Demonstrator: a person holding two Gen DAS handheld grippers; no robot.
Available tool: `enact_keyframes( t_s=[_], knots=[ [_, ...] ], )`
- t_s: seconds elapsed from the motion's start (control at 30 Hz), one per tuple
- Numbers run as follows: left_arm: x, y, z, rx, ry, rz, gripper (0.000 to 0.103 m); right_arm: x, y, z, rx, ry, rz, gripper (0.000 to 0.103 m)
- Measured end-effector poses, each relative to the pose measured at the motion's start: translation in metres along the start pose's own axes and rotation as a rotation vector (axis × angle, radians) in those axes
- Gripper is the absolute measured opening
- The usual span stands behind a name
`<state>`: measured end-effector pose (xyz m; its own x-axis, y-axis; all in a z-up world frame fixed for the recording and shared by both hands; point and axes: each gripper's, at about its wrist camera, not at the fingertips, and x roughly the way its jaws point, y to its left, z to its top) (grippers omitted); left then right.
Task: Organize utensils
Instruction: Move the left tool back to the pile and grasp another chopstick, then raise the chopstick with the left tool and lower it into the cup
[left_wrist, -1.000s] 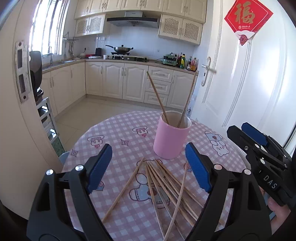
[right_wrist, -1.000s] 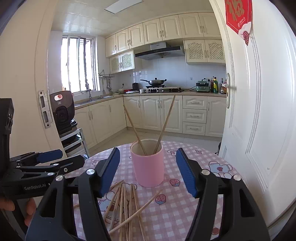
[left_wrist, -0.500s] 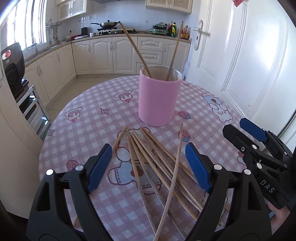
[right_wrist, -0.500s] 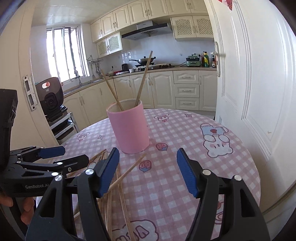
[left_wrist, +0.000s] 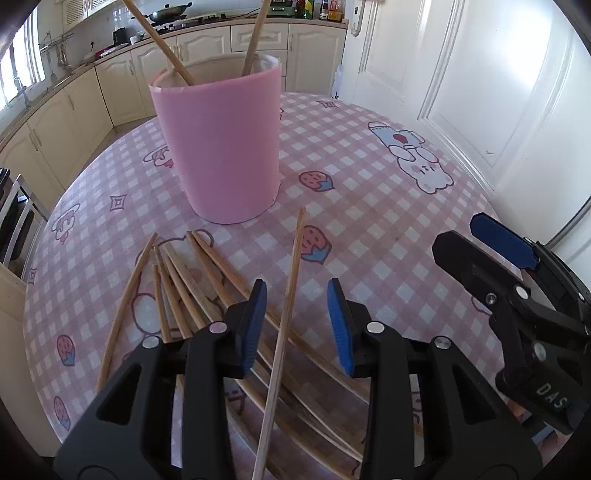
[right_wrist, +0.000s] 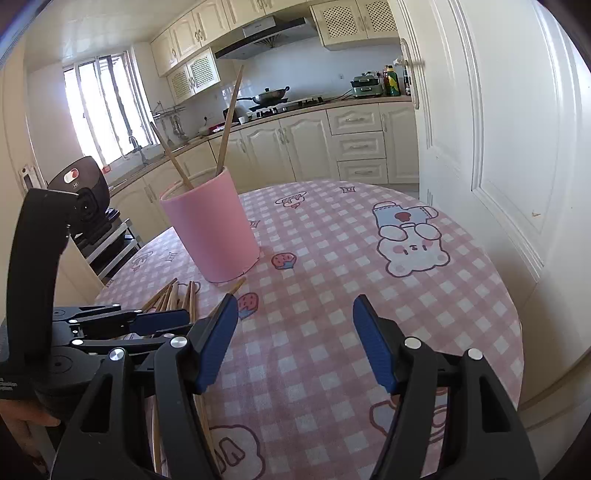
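A pink cup (left_wrist: 221, 147) (right_wrist: 214, 236) stands on the table with two chopsticks upright in it. Several loose wooden chopsticks (left_wrist: 184, 280) (right_wrist: 173, 295) lie fanned in front of it. A paler chopstick (left_wrist: 291, 273) lies across that pile. My left gripper (left_wrist: 297, 325) (right_wrist: 155, 323) hovers low over it, its jaws closing with this chopstick between them; a gap shows on both sides of the stick. My right gripper (right_wrist: 295, 339) (left_wrist: 480, 251) is open over bare cloth to the right of the pile, with nothing between its fingers.
The round table (right_wrist: 461, 295) wears a pink checked cloth with cartoon prints; its edge curves close on the right. A white door (right_wrist: 498, 147) stands just beyond. A black camera (right_wrist: 85, 195) sits on a rack at the left, with kitchen cabinets behind.
Both grippers have dropped toward the table and tilted down. The left one moved in over the pile and its jaws narrowed around the pale chopstick. The right stays open.
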<state>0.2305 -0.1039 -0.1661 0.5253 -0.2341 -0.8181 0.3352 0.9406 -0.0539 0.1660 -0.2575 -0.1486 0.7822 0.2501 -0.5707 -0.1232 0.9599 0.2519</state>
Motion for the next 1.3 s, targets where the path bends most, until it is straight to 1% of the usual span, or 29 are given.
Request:
enact_keyframes(
  t_s=[0.03, 0.13, 0.17, 0.2, 0.27, 0.4, 0.53, 0.67, 0.8, 0.9, 0.97, 1.0, 1.07, 1.2, 1.3],
  knots=[
    [0.003, 0.000, 0.002, 0.000, 0.006, 0.002, 0.033, 0.001, -0.001, 0.000, 0.002, 0.003, 0.004, 0.061],
    [0.011, -0.002, 0.004, -0.001, 0.021, -0.002, 0.023, 0.001, -0.001, 0.000, 0.002, 0.007, 0.014, 0.061],
    [0.013, -0.002, 0.004, -0.001, 0.028, 0.000, 0.012, 0.000, -0.001, -0.001, 0.001, 0.008, 0.016, 0.062],
    [0.015, -0.001, 0.005, -0.004, 0.034, 0.003, 0.008, 0.001, -0.001, -0.001, 0.001, 0.010, 0.017, 0.062],
    [0.014, 0.001, 0.004, -0.013, 0.027, 0.001, 0.006, 0.003, 0.000, 0.000, -0.001, 0.015, 0.018, 0.062],
    [0.004, 0.006, 0.002, -0.033, -0.002, -0.016, 0.006, 0.005, 0.004, 0.000, -0.020, 0.029, 0.017, 0.062],
    [-0.019, 0.019, 0.000, -0.055, -0.045, -0.023, 0.006, 0.007, 0.014, -0.001, -0.058, 0.051, 0.021, 0.062],
    [-0.048, 0.041, -0.003, -0.096, -0.099, -0.013, 0.006, 0.017, 0.032, -0.002, -0.133, 0.109, 0.040, 0.062],
    [-0.064, 0.065, -0.007, -0.149, -0.125, 0.010, 0.006, 0.031, 0.059, -0.004, -0.222, 0.168, 0.058, 0.061],
    [-0.070, 0.080, -0.012, -0.174, -0.128, 0.025, 0.006, 0.046, 0.076, -0.006, -0.269, 0.220, 0.060, 0.054],
    [-0.071, 0.086, -0.014, -0.188, -0.130, 0.024, 0.006, 0.055, 0.084, -0.007, -0.301, 0.251, 0.045, 0.047],
    [-0.074, 0.090, -0.016, -0.194, -0.133, 0.024, 0.006, 0.059, 0.086, -0.006, -0.314, 0.262, 0.038, 0.046],
    [-0.075, 0.096, -0.018, -0.208, -0.133, 0.018, 0.006, 0.067, 0.090, -0.007, -0.332, 0.294, 0.039, 0.040],
    [-0.075, 0.100, -0.019, -0.220, -0.134, -0.003, 0.006, 0.078, 0.098, -0.008, -0.372, 0.345, 0.040, 0.035],
    [-0.075, 0.099, -0.018, -0.215, -0.128, -0.012, 0.006, 0.086, 0.103, -0.004, -0.392, 0.367, 0.034, 0.033]
  ],
)
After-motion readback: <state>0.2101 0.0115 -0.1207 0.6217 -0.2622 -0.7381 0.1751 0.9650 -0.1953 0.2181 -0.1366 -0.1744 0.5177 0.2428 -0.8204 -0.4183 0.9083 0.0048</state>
